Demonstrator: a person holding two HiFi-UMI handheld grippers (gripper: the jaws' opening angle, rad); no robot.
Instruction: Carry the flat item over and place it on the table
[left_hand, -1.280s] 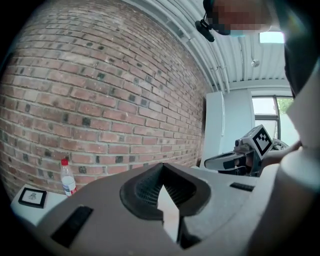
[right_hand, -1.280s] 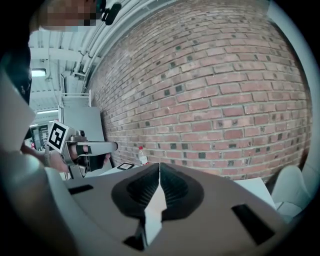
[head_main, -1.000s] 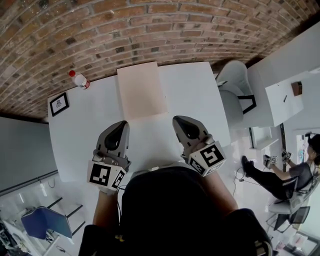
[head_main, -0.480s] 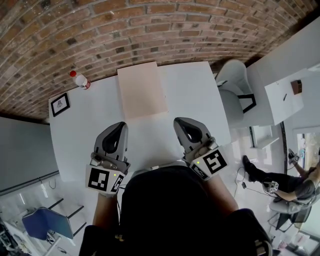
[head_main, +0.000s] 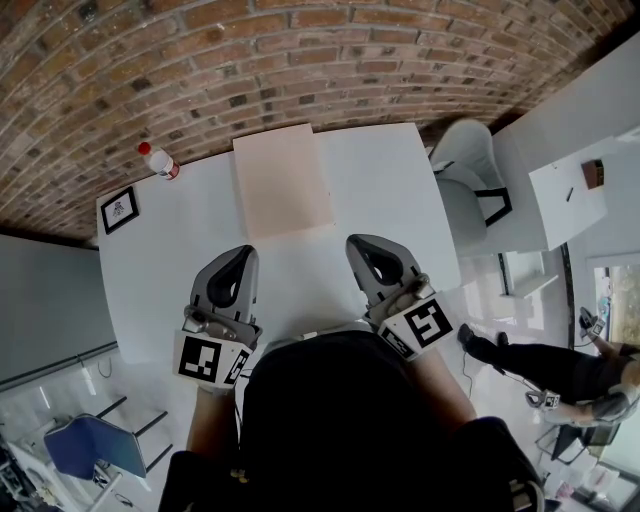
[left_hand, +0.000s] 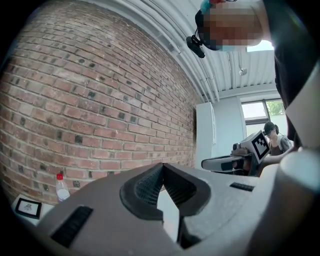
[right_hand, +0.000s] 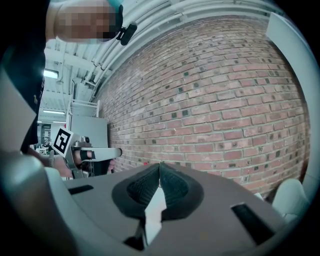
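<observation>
Both claws are closed and hold nothing: the left claw (head_main: 240, 252) and the right claw (head_main: 361, 243) hover side by side over the near edge of the white bench (head_main: 390, 190), close to the person's body. In each claw's own view the jaws meet tip to tip with nothing between them.

The flat item, a pale pink board (head_main: 283, 180), lies flat on the bench, well ahead of the claws, with its far edge near the brick wall. The placing looks done.

If the board must be taken again, I think closed jaws could only push it, and it may slide toward the wall.

The only container is a bottle (head_main: 158, 158) with a red cap at the far left corner; I cannot tell its content.
</observation>
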